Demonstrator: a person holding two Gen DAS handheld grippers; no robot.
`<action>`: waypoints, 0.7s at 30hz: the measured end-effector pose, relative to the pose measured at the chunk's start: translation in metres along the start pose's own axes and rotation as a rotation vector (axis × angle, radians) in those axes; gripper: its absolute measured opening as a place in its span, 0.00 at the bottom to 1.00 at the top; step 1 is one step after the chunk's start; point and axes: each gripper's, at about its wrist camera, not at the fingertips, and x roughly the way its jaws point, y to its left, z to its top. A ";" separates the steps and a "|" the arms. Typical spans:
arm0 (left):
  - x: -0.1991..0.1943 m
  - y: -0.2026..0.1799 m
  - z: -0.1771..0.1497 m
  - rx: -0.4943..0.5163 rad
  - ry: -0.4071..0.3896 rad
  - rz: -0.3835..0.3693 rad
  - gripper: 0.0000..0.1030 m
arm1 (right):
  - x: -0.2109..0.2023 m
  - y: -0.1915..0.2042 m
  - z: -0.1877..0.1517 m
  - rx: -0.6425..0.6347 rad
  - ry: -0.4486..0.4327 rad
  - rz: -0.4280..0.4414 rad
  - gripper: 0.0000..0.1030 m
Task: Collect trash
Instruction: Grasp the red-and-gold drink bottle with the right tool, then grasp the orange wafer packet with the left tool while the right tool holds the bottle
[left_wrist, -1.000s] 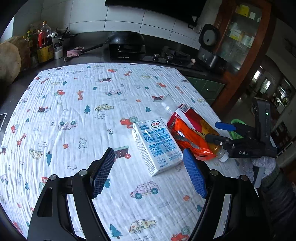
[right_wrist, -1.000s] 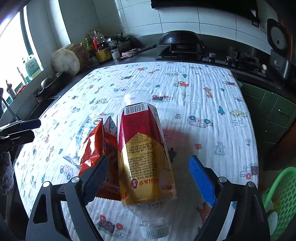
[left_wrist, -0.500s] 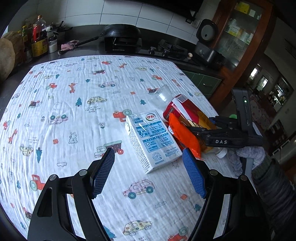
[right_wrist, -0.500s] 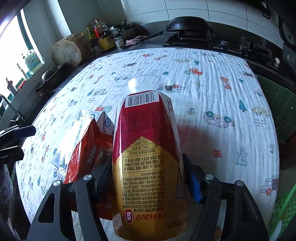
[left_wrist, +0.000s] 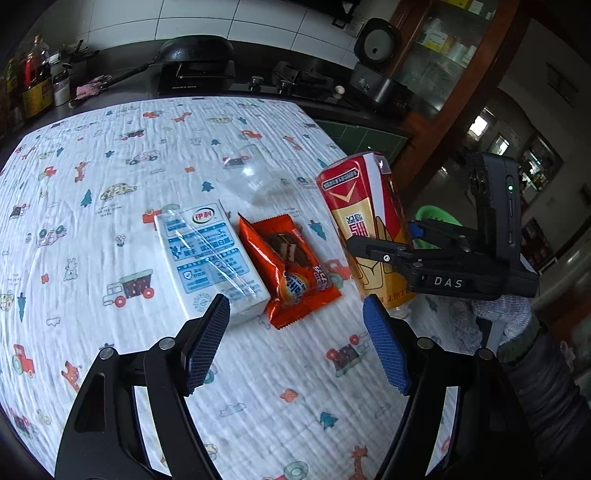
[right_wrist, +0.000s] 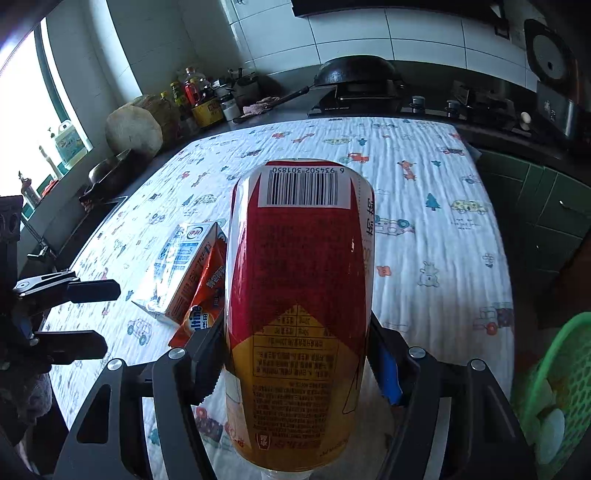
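My right gripper (right_wrist: 299, 350) is shut on a plastic bottle with a red and yellow label (right_wrist: 299, 295), lifted and tilted off the table; both show in the left wrist view, gripper (left_wrist: 384, 247) and bottle (left_wrist: 365, 221). A white and blue milk carton (left_wrist: 208, 254) and an orange snack wrapper (left_wrist: 291, 269) lie side by side on the printed tablecloth (left_wrist: 110, 184). My left gripper (left_wrist: 295, 332) is open and empty, hovering just in front of the carton and the wrapper. The carton (right_wrist: 188, 266) and the wrapper (right_wrist: 207, 295) also show in the right wrist view.
A green plastic basket (right_wrist: 554, 391) sits below the table's right edge. Behind the table is a dark counter with a stove and wok (left_wrist: 195, 55), oil bottles (left_wrist: 33, 85) and a rice cooker (left_wrist: 376, 70). A wooden cabinet (left_wrist: 454, 55) stands at the right.
My right gripper closed on the bottle and raised it off the table, uncovering the wrapper. My left gripper moved forward and right toward the carton and the wrapper.
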 end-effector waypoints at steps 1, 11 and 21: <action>0.003 -0.003 -0.002 -0.003 0.006 0.001 0.70 | -0.005 -0.002 -0.003 0.003 -0.005 -0.004 0.63; 0.037 -0.024 0.005 0.010 0.043 0.068 0.66 | -0.063 -0.025 -0.029 0.059 -0.081 -0.025 0.62; 0.068 -0.026 0.027 -0.016 0.060 0.175 0.66 | -0.094 -0.039 -0.050 0.081 -0.116 -0.042 0.62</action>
